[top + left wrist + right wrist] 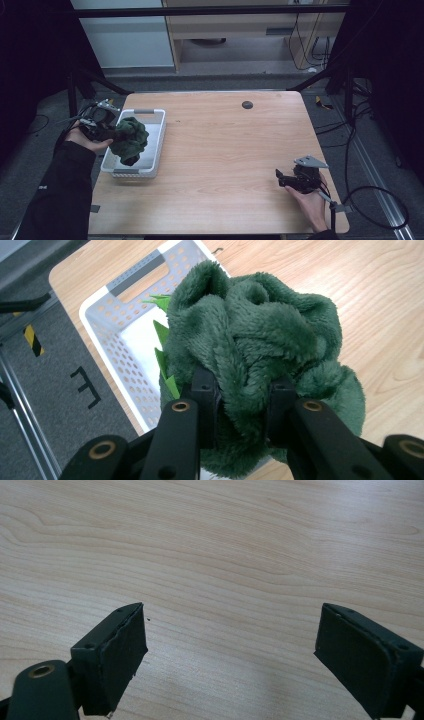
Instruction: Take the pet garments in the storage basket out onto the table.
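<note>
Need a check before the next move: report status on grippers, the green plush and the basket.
Left gripper shut on green plush toy, held above white basket. Right gripper open, nothing between its jaws, over bare table. Nothing in the way.

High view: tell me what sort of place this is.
Probably a lab or workshop recording station, not a home. A bare wooden table stands inside a dark metal frame, loose cables trail across the grey floor, and a person works with a hand-held gripper on the right, near nothing but a white basket.
</note>
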